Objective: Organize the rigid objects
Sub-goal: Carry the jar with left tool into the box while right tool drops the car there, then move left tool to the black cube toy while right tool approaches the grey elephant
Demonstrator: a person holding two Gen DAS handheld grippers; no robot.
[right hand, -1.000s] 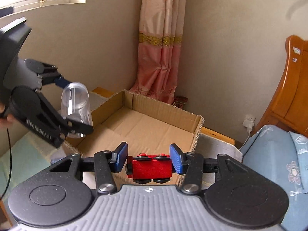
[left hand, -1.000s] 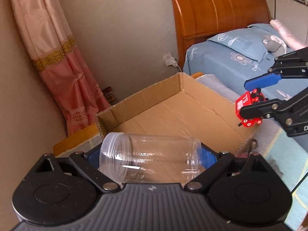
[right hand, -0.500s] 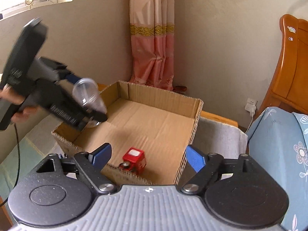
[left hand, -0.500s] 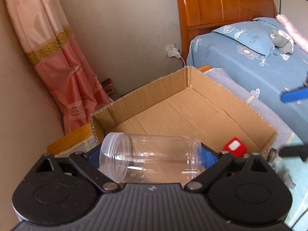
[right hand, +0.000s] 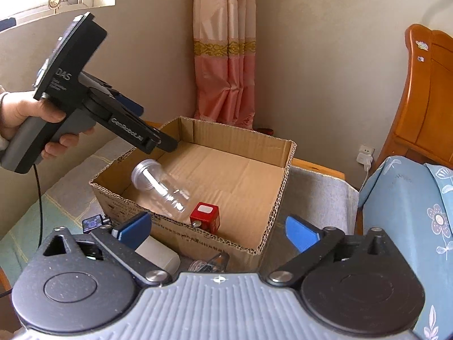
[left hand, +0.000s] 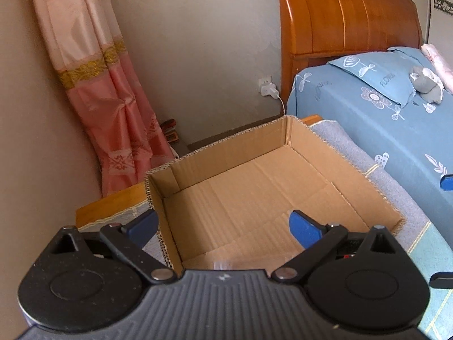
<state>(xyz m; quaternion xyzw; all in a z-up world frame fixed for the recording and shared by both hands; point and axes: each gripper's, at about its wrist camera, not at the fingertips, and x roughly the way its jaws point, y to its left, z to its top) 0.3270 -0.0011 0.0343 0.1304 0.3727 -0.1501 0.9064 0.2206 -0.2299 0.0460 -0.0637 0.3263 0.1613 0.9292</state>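
Note:
An open cardboard box (right hand: 280, 175) (left hand: 311, 136) stands on a covered surface. Inside it a clear plastic jar (right hand: 161, 187) lies tilted against the near left wall, next to a red toy train block (right hand: 205, 216). My left gripper (left hand: 223, 226) is open and empty above the box's near left corner; it also shows in the right wrist view (right hand: 153, 136), held by a hand. In the left wrist view only a sliver of the jar (left hand: 222, 265) shows. My right gripper (right hand: 218, 226) is open and empty just in front of the box's near wall.
A white block (right hand: 157, 253), a small clear item (right hand: 209, 263) and a small blue-black object (right hand: 92, 222) lie before the box. A bed with blue bedding (left hand: 382, 119) and a wooden headboard (left hand: 339, 19) is at the right. A pink curtain (right hand: 226, 65) hangs in the corner.
My right gripper opened and dropped the red train into the box, then pulled back. My left gripper then opened and let the clear jar fall into the box.

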